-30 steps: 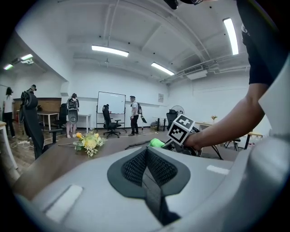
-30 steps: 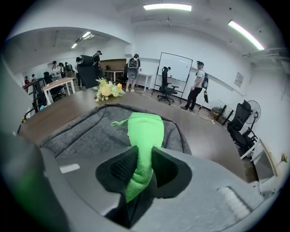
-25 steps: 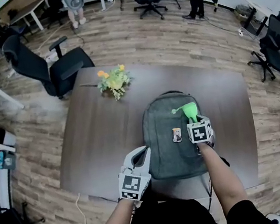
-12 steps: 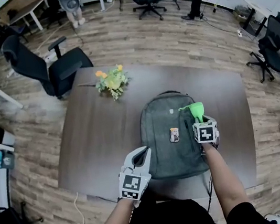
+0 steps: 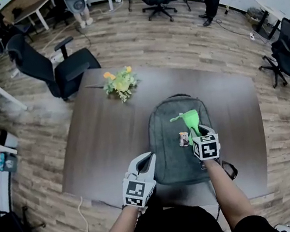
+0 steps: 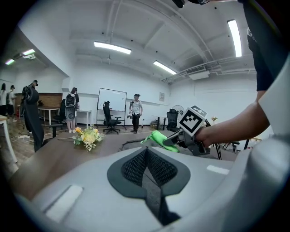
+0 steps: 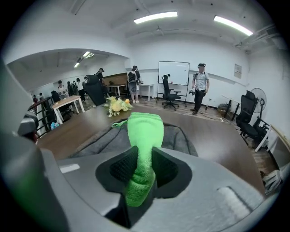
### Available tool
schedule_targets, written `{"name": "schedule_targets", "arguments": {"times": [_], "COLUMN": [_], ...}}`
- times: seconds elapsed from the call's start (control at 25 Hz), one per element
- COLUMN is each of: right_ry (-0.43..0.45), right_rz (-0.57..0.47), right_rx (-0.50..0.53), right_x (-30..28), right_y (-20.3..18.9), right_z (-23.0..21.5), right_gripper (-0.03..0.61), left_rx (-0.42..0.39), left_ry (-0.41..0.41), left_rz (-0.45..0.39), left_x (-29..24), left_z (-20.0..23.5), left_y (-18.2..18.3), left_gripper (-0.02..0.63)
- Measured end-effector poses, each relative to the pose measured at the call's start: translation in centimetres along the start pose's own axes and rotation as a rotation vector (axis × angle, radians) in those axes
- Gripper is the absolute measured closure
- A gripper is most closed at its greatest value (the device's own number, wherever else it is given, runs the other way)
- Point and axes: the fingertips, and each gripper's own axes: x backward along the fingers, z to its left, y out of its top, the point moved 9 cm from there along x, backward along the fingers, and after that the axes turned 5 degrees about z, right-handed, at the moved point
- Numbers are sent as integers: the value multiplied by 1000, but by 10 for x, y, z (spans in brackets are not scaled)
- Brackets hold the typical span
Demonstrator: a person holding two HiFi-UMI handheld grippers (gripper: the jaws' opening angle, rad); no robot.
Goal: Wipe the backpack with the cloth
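On the head view, we see the grey backpack (image 5: 176,151) flat on the table (image 5: 100,142), with our right gripper (image 5: 196,131) over it. In the left gripper view, our left gripper (image 6: 146,158) is closed and empty. In the right gripper view, the jaws clamp the green cloth (image 7: 144,131) above the backpack.

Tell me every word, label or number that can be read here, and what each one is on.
No text is readable in any view.
The cubes on the left claw and right claw: black-and-white square patterns, not letters.
Small tag on the backpack: too small to read.
Wall sign: too blurred to read.
The whiteboard: no writing can be made out.
The cloth: no label shows.
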Motion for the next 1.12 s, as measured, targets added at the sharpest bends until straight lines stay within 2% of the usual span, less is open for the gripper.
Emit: {"name": "schedule_targets", "arguments": {"times": [0.32, 0.56, 0.8, 1.12], "right_ry": [153, 220, 202, 78], "right_rz": [31, 83, 134, 204], "right_rx": [25, 51, 72, 106], "right_x": [-10, -25, -36, -39], "right_y": [-5, -4, -11, -23], "right_z": [73, 119, 131, 99], "right_gripper": [477, 476, 476, 476], "left_rx": [-3, -3, -10, -5], "left_ry": [26, 22, -2, -32], "left_rz": [6, 16, 16, 22], "left_x": [16, 28, 31, 26], "left_z": [14, 30, 40, 42], "left_y": [-4, -11, -11, -14], "left_gripper": [595, 596, 597, 596]}}
